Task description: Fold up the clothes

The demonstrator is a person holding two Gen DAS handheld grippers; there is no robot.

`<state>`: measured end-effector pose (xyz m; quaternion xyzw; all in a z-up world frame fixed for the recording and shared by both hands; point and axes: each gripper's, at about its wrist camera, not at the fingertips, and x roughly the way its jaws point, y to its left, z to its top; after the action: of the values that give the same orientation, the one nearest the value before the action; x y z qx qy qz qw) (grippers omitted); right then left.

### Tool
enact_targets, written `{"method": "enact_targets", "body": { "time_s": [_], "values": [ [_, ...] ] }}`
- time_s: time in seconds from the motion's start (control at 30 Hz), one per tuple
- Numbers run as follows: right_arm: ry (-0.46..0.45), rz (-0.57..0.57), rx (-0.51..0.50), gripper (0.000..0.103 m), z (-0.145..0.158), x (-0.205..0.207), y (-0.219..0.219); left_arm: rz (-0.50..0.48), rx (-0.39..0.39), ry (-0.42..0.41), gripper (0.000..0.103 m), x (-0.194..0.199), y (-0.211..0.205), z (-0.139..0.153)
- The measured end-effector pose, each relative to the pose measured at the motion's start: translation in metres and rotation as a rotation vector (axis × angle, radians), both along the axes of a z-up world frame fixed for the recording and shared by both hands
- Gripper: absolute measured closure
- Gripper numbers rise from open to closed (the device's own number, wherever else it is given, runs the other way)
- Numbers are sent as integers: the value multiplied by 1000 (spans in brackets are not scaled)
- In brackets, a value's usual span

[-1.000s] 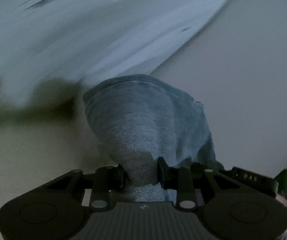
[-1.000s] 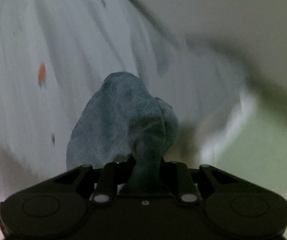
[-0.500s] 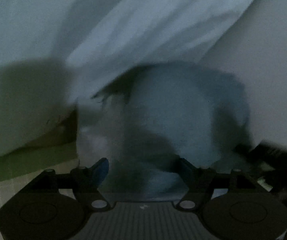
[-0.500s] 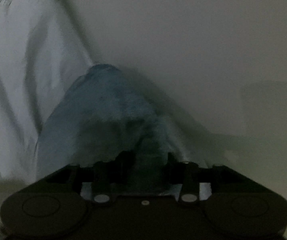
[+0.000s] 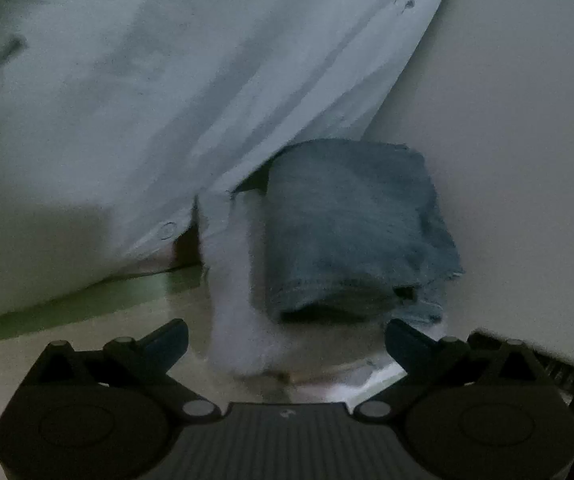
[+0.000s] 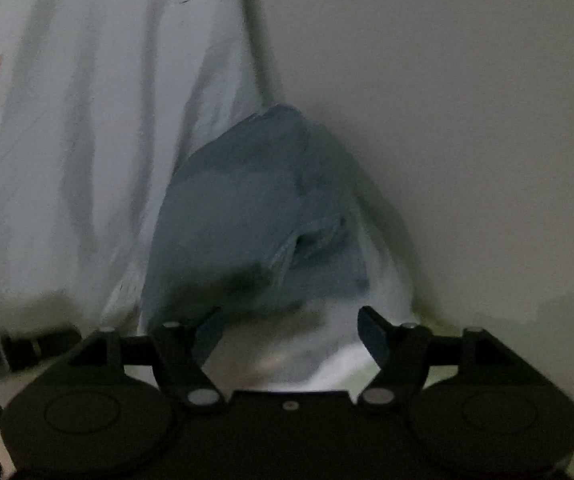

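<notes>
A folded blue denim garment (image 5: 351, 224) lies on the pale surface just ahead of my left gripper (image 5: 287, 336), which is open and empty. The same blue garment (image 6: 255, 216) shows in the right wrist view, bunched in front of my right gripper (image 6: 289, 332), also open with nothing between its fingers. A large white shirt (image 5: 191, 80) with buttons lies behind and to the left of the denim; it also shows in the right wrist view (image 6: 79, 140) with an orange print at far left.
The pale tabletop (image 5: 507, 140) stretches to the right of the clothes in both views. A dark object (image 5: 559, 364) sits at the lower right of the left wrist view. The scene is dim.
Both grippers were shut on the blue denim garment one second ago. The left opened first, then the right; the garment now rests on the surface, folded.
</notes>
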<state>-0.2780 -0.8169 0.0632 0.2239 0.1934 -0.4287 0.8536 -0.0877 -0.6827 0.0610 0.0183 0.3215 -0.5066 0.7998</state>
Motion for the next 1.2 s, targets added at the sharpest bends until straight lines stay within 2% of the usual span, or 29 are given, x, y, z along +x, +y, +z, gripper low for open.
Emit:
{"method": "enact_targets", "body": {
  "time_s": [0.27, 0.33, 0.37, 0.63, 0.73, 0.97, 1.2],
  "values": [
    [52, 1, 17, 18, -19, -45, 90, -12, 80, -103, 0, -31, 69, 2],
    [45, -8, 26, 10, -23, -54, 105, -14, 98, -113, 0, -34, 81, 0],
    [43, -11, 27, 0, -25, -60, 113, -19, 106, -114, 0, -36, 88, -1],
    [53, 5, -43, 0, -30, -78, 150, -65, 133, -101, 0, -64, 124, -15],
    [53, 4, -49, 0, -28, -82, 150, -73, 147, -108, 0, -72, 125, -20],
    [55, 5, -51, 0, -29, -89, 147, -104, 127, -168, 0, -87, 127, -17],
    [55, -3, -40, 0, -30, -94, 147, -119, 130, -175, 0, -92, 128, -16]
  ]
}}
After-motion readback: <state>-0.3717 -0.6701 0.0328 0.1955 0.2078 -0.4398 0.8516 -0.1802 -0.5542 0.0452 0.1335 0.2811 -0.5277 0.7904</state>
